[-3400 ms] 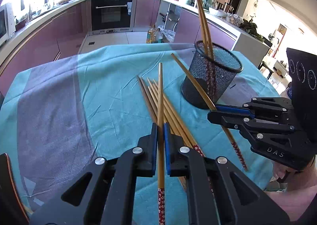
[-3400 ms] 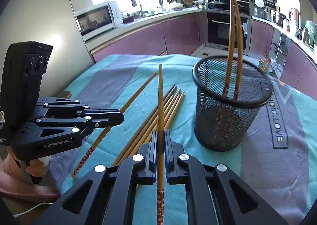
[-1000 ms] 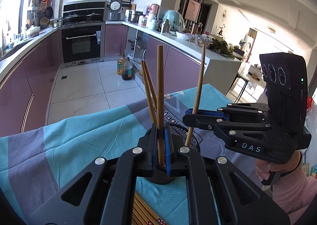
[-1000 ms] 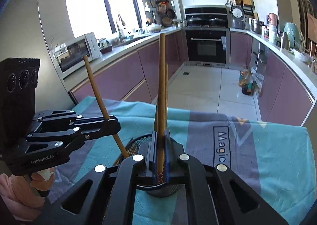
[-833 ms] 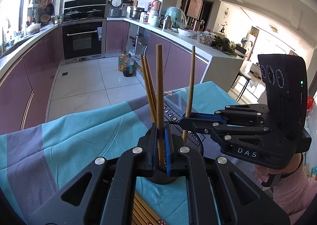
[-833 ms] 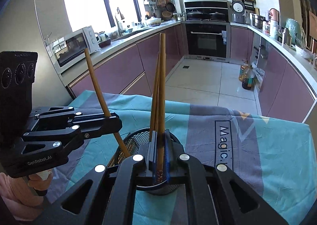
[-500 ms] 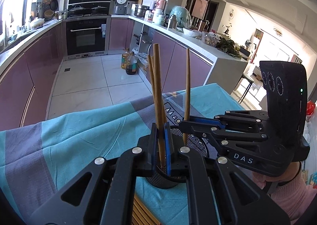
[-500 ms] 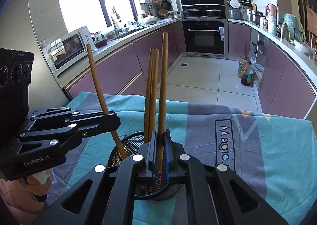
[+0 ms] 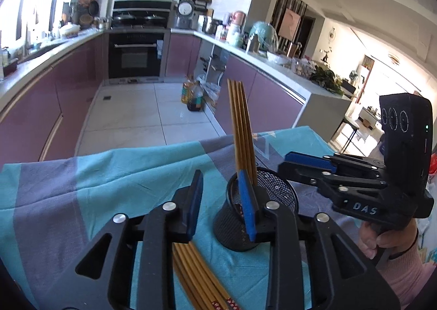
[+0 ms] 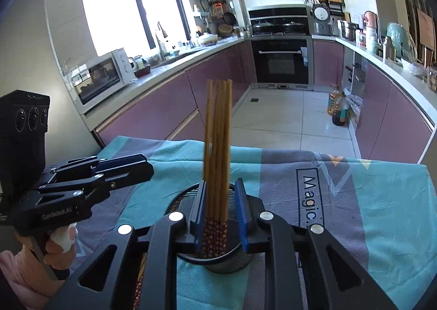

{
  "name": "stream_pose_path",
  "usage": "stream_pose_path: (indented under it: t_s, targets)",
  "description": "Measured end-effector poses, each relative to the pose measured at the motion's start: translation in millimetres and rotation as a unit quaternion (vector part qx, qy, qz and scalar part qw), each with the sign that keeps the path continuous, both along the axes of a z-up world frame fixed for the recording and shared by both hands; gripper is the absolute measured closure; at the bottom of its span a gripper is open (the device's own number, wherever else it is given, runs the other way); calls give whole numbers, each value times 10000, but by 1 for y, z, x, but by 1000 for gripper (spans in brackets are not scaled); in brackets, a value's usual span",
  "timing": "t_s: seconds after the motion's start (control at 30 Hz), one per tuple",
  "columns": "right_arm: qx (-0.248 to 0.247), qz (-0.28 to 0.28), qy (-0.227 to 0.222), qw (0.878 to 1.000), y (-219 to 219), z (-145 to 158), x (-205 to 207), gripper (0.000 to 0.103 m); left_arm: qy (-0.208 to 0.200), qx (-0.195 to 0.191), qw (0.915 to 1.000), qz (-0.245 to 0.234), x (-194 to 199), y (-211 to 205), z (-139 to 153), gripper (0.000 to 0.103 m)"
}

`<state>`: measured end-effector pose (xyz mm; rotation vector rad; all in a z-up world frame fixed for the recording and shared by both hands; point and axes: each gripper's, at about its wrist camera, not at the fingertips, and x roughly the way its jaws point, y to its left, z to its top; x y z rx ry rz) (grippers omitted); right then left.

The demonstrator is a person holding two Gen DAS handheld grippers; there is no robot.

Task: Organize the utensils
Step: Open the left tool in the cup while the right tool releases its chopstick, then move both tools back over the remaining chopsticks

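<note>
A black mesh cup (image 9: 273, 195) stands on the teal and grey cloth and holds several wooden chopsticks (image 9: 241, 129) upright. My left gripper (image 9: 222, 200) is open and empty just in front of the cup. My right gripper (image 10: 220, 213) is open over the cup (image 10: 229, 262), its jaws on either side of the standing chopsticks (image 10: 218, 146) without gripping them. Each gripper shows from the side in the other's view: the right one (image 9: 308, 159), the left one (image 10: 136, 165). A bundle of chopsticks (image 9: 196, 274) lies on the cloth below my left gripper.
The cloth-covered table (image 10: 382, 214) ends a short way behind the cup. Beyond it are the kitchen floor, purple cabinets and an oven (image 10: 281, 61). A bottle of oil (image 9: 194, 98) stands on the floor.
Both grippers have opened and let go of their chopsticks, which now stand in the cup with the others.
</note>
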<state>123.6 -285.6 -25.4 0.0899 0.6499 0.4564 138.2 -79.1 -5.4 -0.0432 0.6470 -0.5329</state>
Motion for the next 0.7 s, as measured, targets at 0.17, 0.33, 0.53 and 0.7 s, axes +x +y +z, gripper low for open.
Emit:
stream_pose_path:
  t_s: [0.17,0.33,0.53,0.7]
  targets:
    - [5,574,-380,9976,14,11,-38,66,-345,49,9991,224,-31,30,4,62]
    - [-62,962,-247,9950,35,-1,-55,62,-102,266,9990,353,-50,53,-19,61]
    - [-269,997,422,9938,61,-47,-45,62,407,542,9971,349,-62,66,-65,61]
    - [-318,934,897,9911,71,-79,-35,62,777,629,9946,283,-64,64,-95,61]
